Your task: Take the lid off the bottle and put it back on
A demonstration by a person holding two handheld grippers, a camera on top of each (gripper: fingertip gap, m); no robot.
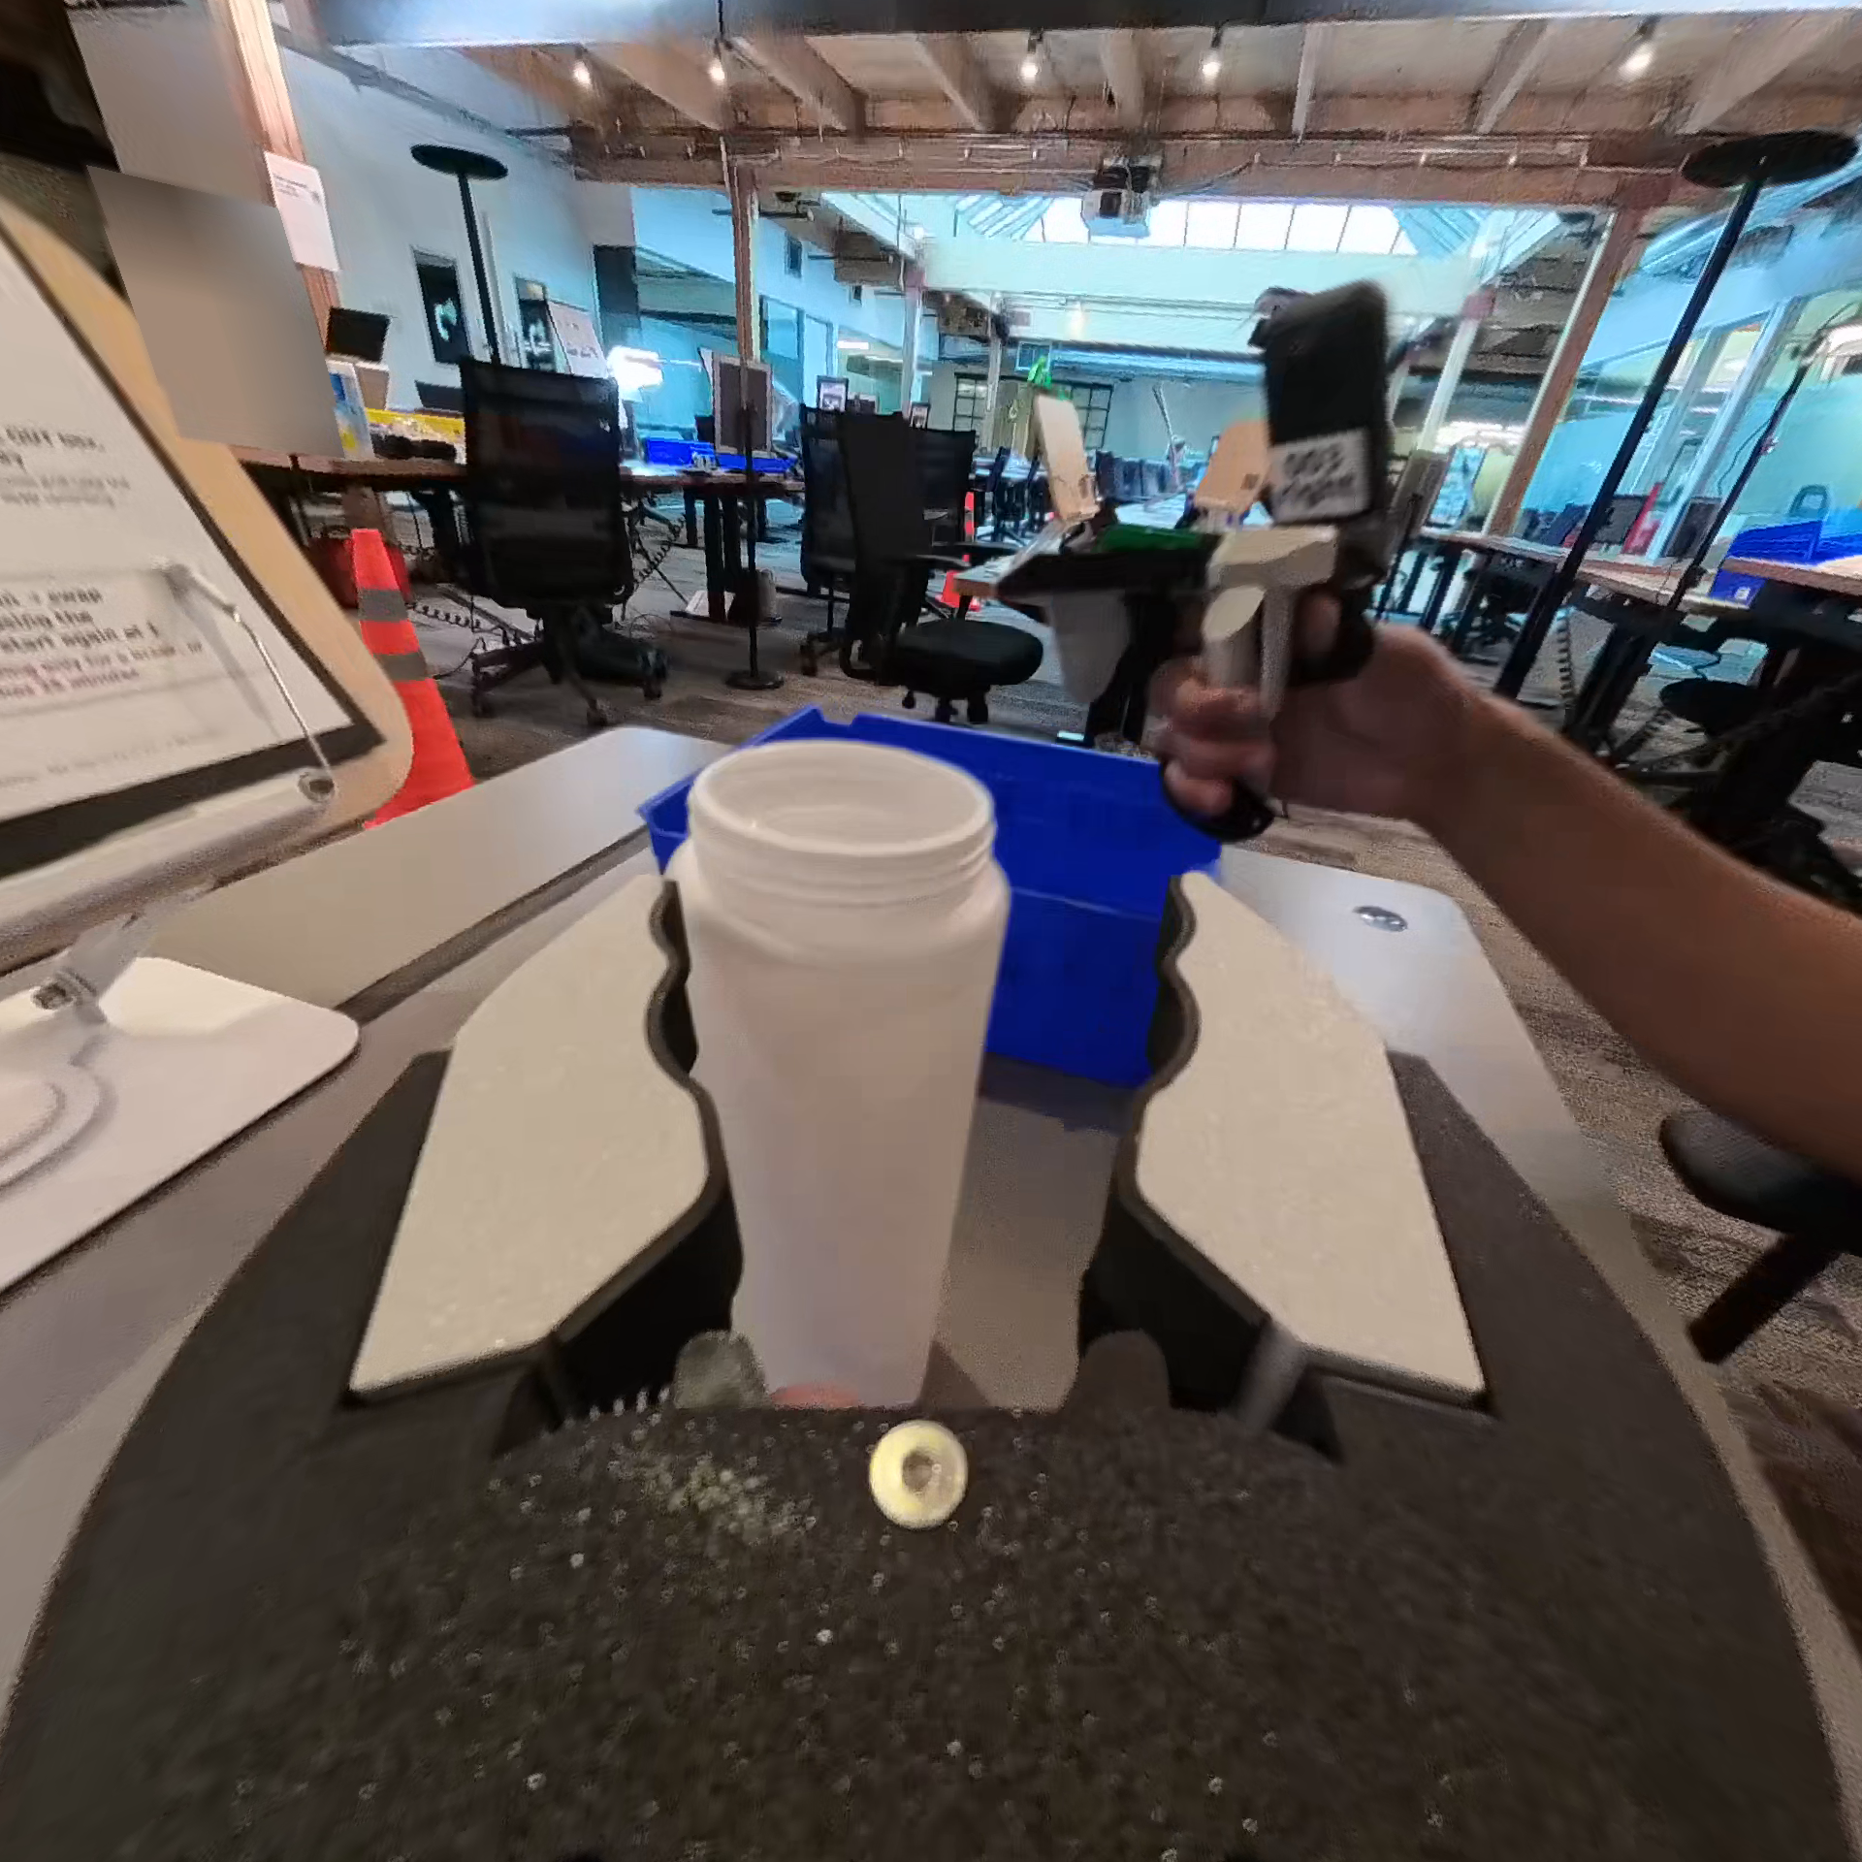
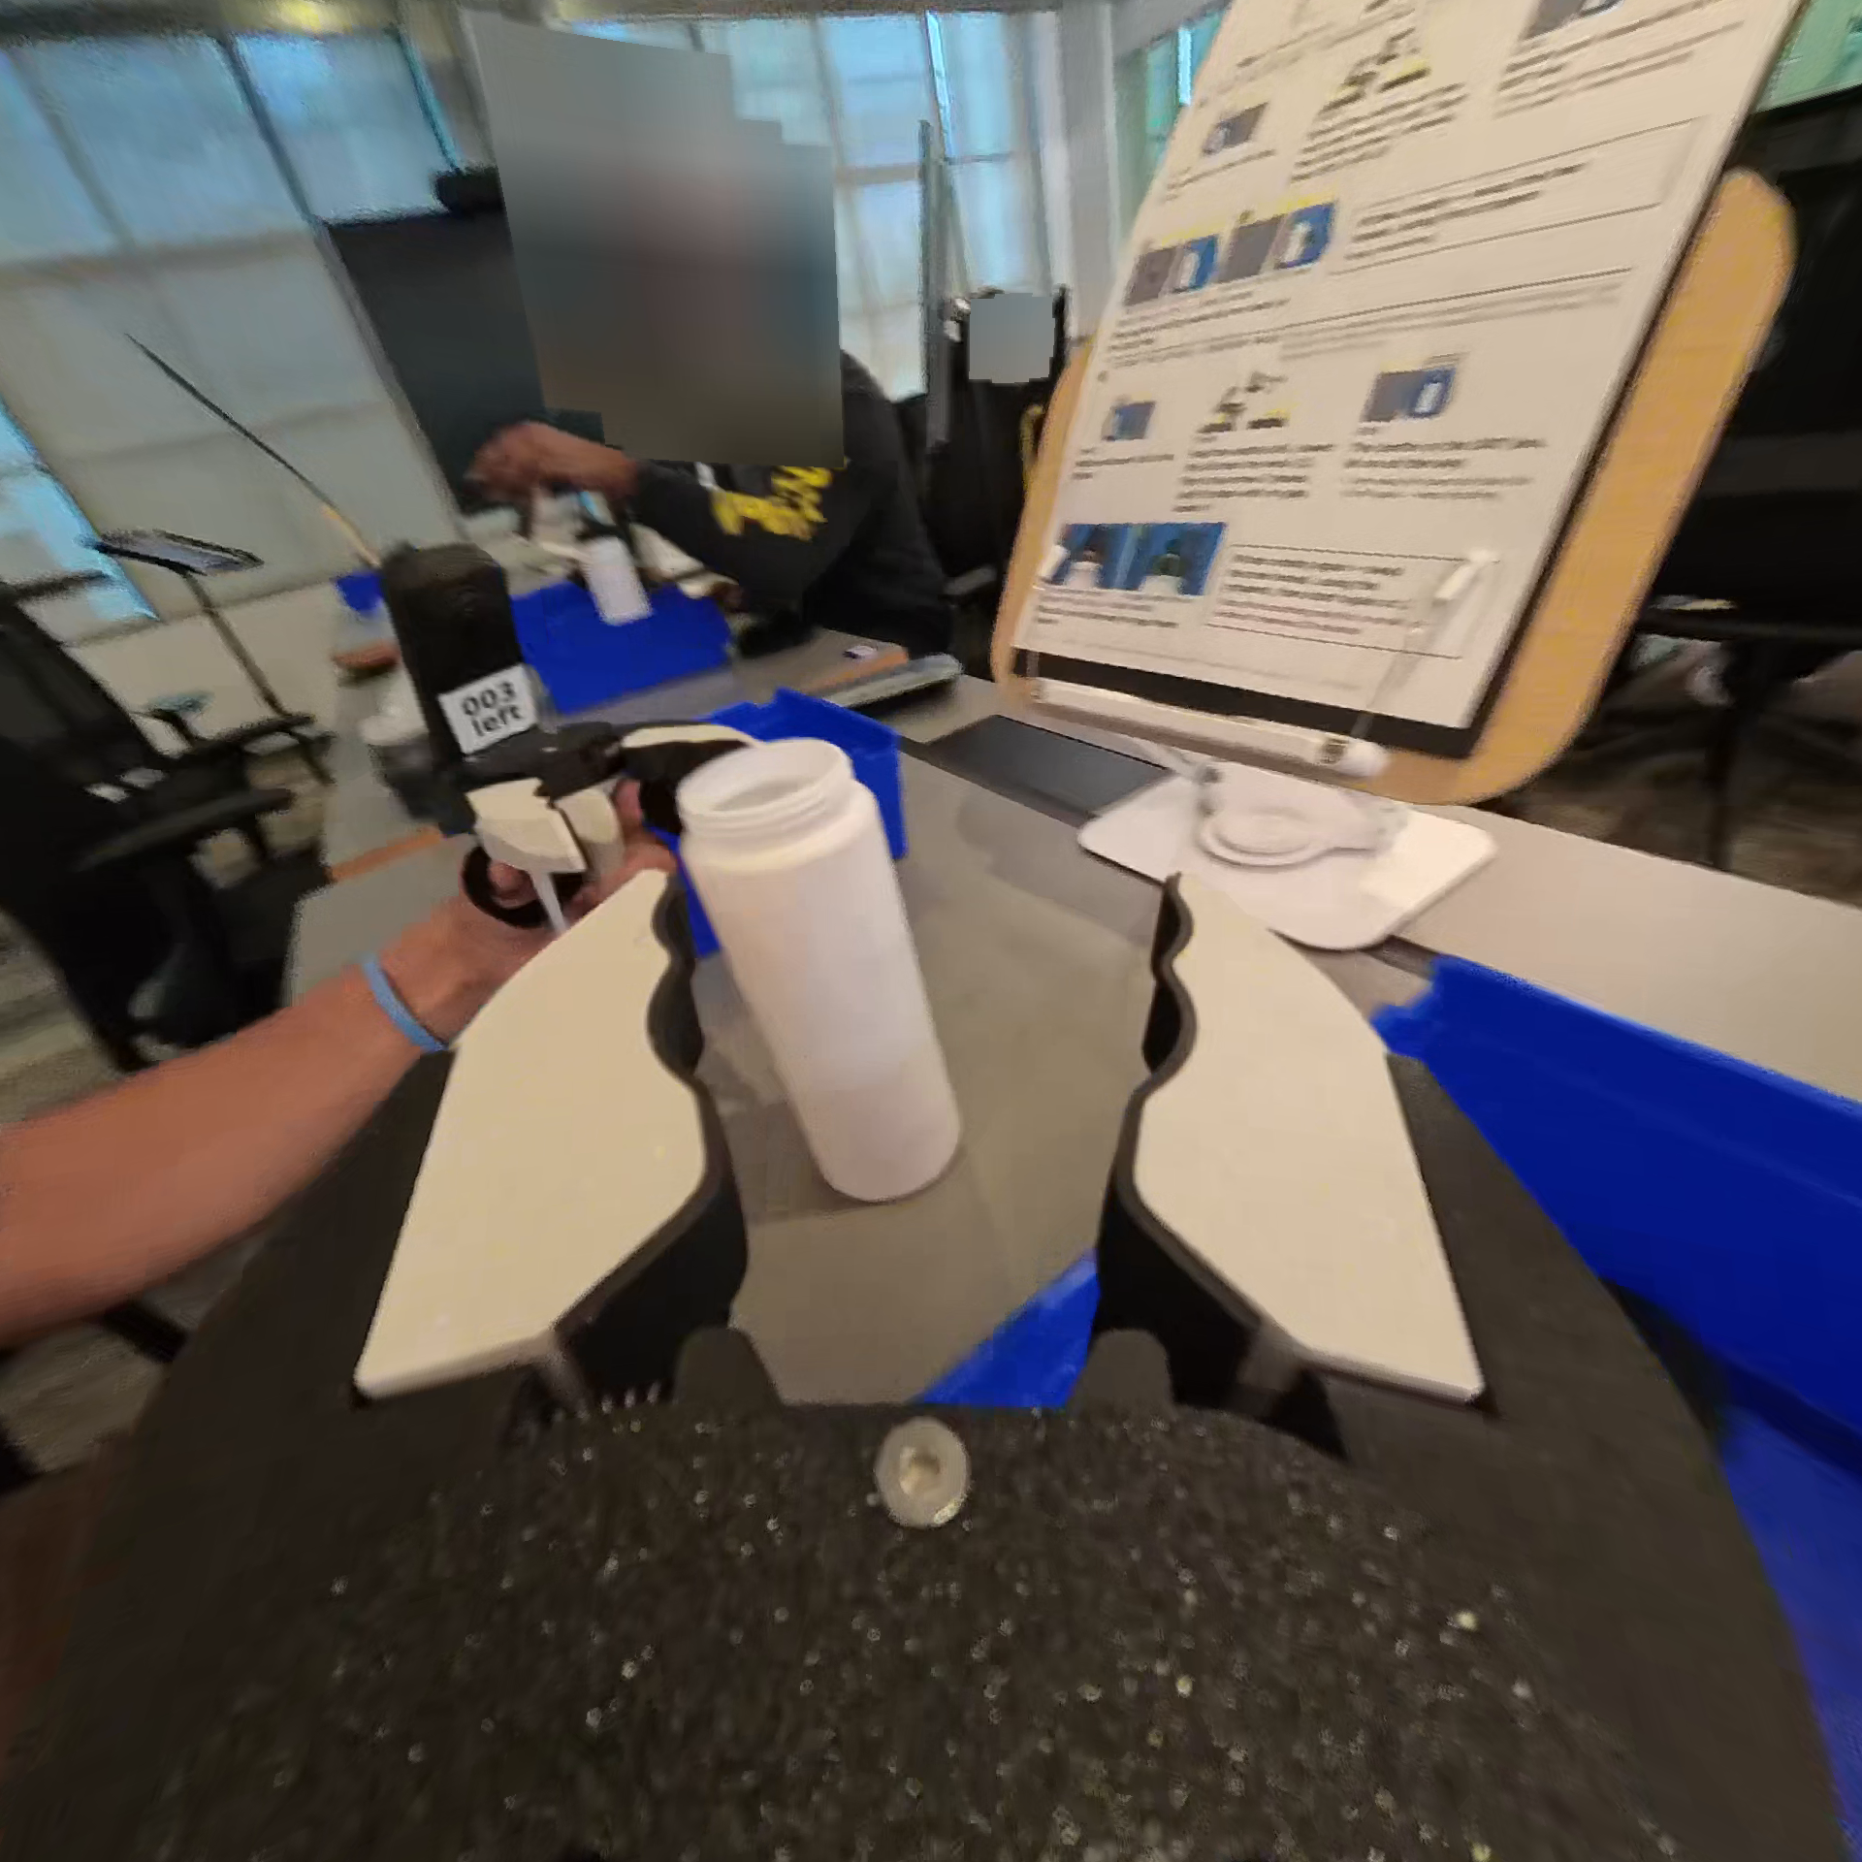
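Observation:
A white bottle (image 1: 846, 1058) stands upright on the grey table (image 1: 403, 887), its wide threaded mouth open with no lid on it. My left gripper (image 1: 922, 887) is open around it: the bottle is close to the left finger (image 1: 564, 1108), and a clear gap separates it from the right finger (image 1: 1280, 1108). In the right wrist view the bottle (image 2: 826, 967) stands ahead of my open, empty right gripper (image 2: 917, 887), with the left gripper (image 2: 645, 776) at its neck. The right gripper (image 1: 1149, 453) is raised behind the bottle. No lid is in view.
A blue bin (image 1: 1088, 907) sits just behind the bottle, below the right gripper (image 2: 1612, 1159). Another blue bin (image 2: 836, 746) is behind the bottle. A document stand (image 2: 1360, 353) stands on the table. An orange cone (image 1: 403, 655) and office chairs are beyond. A person sits at a far table (image 2: 786, 524).

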